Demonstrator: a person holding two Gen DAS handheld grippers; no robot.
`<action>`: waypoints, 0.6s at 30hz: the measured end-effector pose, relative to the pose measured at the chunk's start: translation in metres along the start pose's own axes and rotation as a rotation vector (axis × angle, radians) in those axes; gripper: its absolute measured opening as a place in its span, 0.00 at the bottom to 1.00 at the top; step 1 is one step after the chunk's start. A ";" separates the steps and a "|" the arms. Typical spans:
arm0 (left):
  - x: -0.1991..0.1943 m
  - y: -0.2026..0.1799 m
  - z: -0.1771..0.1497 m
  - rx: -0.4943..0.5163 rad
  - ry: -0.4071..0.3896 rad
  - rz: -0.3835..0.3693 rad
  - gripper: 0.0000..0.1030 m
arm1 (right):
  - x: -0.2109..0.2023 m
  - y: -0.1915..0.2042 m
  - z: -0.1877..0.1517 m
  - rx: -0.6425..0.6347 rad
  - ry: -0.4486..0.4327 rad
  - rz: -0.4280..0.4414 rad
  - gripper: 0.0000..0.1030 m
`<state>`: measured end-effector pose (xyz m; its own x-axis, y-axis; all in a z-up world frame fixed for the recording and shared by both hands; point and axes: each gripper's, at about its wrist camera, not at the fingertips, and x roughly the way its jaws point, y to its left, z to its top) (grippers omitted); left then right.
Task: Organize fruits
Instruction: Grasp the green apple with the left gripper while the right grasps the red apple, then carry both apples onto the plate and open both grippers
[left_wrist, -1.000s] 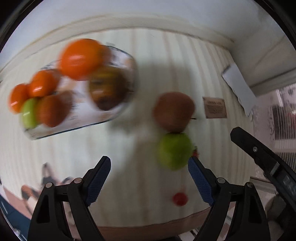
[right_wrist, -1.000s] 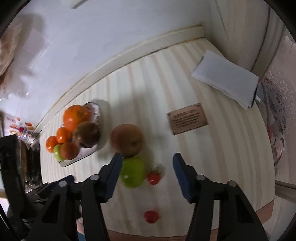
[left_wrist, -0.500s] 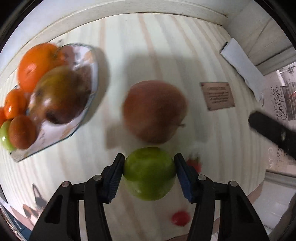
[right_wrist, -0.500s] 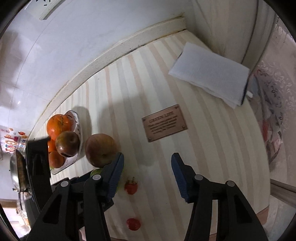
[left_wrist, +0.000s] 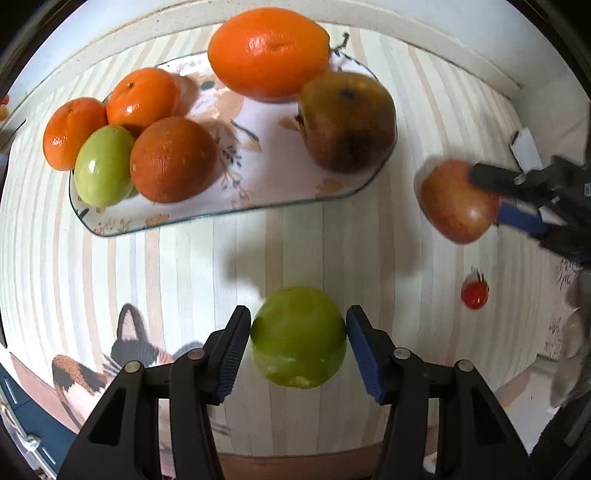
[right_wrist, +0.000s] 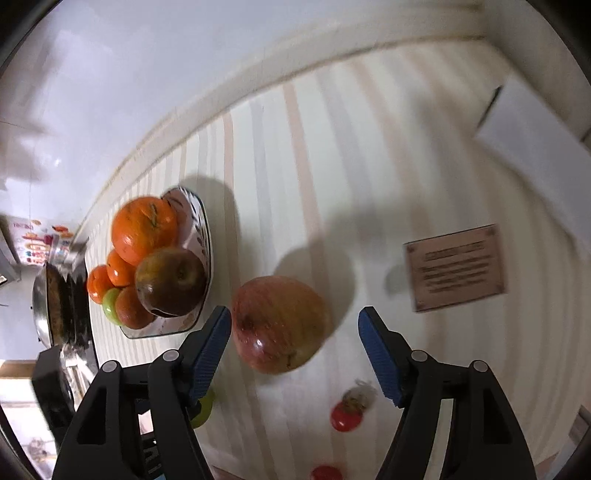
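The left hand-held gripper (left_wrist: 298, 334) was clamped on a green apple (left_wrist: 298, 336), both blue pads pressed against the fruit's sides, and a shadow on the striped counter (left_wrist: 184, 266) beyond the apple suggested it was held clear of the surface. Ahead of it lay a glass plate (left_wrist: 229, 212) with a floral print, carrying a large orange (left_wrist: 269, 48), a brownish apple (left_wrist: 347, 122), three smaller oranges and a second green fruit (left_wrist: 103, 166) grouped at the plate's left end. The right hand-held gripper (right_wrist: 295, 349) stood with its fingers spread around a red-yellow apple (right_wrist: 280, 323); the left pad sat just beside or against the fruit, while a clear gap remained at the right pad, so no grip was established. In the left wrist view the same apple (left_wrist: 456, 201) appeared to the right of the plate with the other tool's blue pad at its side. This apple rested on the counter just beside the plate's near corner. Two small red tomatoes lay on the counter nearer the edge, one (right_wrist: 345, 417) with a dried calyx, the other (right_wrist: 325, 472) at the frame's bottom. A brown printed plaque (right_wrist: 456, 267) lay flat to the right, well apart from the fruit, and a white folded cloth (right_wrist: 535, 147) sat near the far right corner.
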<state>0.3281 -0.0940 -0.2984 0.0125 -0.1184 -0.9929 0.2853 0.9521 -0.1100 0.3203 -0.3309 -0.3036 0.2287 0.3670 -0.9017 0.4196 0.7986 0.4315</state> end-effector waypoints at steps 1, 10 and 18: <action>0.002 0.001 0.002 -0.010 0.001 -0.007 0.51 | 0.006 0.000 0.002 0.010 0.009 0.027 0.74; 0.005 0.008 0.037 -0.042 -0.005 -0.023 0.51 | 0.035 0.017 0.001 -0.014 0.050 0.016 0.67; -0.004 0.008 0.022 -0.038 -0.022 -0.014 0.49 | 0.032 0.024 -0.012 -0.046 0.018 -0.013 0.66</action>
<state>0.3518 -0.0920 -0.2944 0.0297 -0.1375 -0.9901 0.2493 0.9602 -0.1259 0.3271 -0.2943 -0.3220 0.2074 0.3645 -0.9078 0.3819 0.8242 0.4182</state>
